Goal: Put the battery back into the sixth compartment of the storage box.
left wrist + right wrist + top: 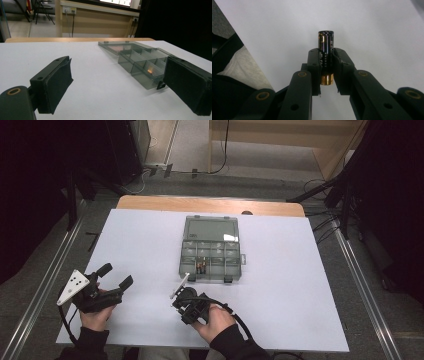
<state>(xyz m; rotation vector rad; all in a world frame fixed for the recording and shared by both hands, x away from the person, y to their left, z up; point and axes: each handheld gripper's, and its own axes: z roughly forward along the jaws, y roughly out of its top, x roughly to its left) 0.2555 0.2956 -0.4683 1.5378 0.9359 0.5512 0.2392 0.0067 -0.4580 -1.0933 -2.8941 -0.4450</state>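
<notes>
Compartment box (210, 254), lid open, table (140, 245) centre — batteries (200, 267) in one near cell. Right gripper (327, 71) pinches a battery (326, 53); left gripper (117, 85) spread.

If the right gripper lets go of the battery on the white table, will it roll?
Probably yes: the battery is a smooth cylinder, and the table looks flat. Its glossy skin may also slip between the fingers. It looks rigid, not fragile.
</notes>
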